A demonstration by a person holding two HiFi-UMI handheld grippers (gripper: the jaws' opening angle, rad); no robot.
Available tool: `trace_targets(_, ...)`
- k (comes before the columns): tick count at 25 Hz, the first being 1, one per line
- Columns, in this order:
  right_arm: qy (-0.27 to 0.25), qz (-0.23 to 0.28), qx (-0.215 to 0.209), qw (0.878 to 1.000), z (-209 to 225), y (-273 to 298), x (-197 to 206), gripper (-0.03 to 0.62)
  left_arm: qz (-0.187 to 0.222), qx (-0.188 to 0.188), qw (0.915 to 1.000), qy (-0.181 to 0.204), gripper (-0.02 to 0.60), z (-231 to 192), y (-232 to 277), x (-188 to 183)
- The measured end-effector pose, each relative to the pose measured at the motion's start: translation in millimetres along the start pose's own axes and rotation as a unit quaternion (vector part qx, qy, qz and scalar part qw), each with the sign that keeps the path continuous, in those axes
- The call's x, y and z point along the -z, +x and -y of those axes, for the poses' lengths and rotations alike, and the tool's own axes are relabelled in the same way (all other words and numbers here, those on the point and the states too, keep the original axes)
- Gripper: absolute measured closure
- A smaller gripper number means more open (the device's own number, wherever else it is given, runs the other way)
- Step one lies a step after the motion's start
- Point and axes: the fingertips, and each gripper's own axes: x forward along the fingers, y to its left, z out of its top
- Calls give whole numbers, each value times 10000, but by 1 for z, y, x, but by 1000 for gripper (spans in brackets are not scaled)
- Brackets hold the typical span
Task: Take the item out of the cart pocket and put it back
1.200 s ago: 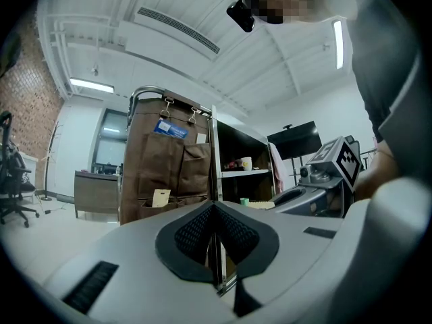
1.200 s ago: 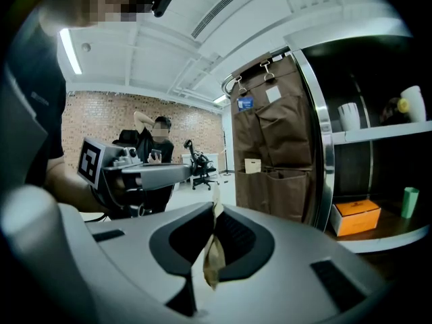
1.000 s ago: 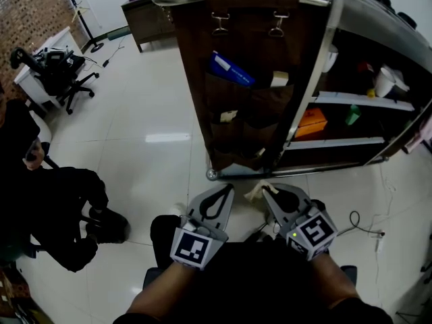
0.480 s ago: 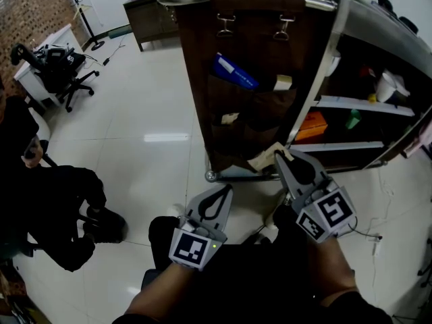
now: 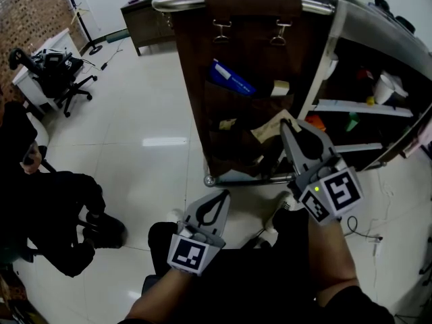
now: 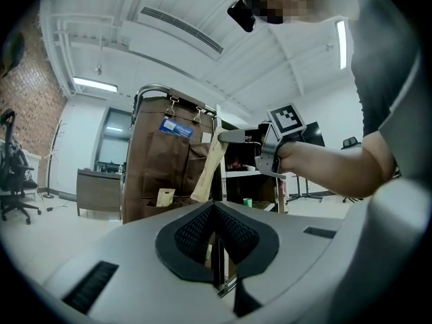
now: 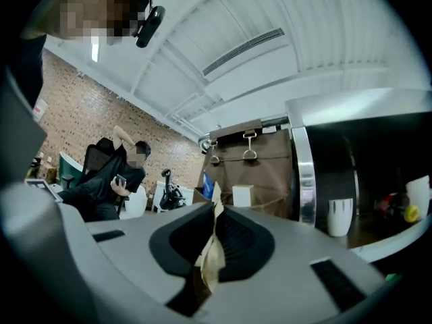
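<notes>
right claw [image 5: 286,125]: clenched on tan packet [image 5: 269,128], probably paper | left claw [image 5: 223,195]: clenched, empty

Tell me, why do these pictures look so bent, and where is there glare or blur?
Head view: the wide lens bows the cart's rail, and a ceiling light glares off the glossy floor. Left gripper view: round frame with black corners, and a bright light strip. Right gripper view: same round frame; the paper packet between the fingers sits so close that it looks slightly soft.

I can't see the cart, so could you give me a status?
Right gripper shut on paper packet, near cart pockets. Left gripper shut, empty. Nothing blocking.
</notes>
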Motion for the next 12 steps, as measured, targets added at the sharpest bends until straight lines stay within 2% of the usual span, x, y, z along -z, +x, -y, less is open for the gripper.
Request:
trace_targets(7,-405,22,121,9991,13,17,-11,568,22,-10,10000,2,581,-1,-1,0)
trace_targets(12,-492,-243,105,9984,18,36,13,569,-6,14,10000,10,581,0,0,0)
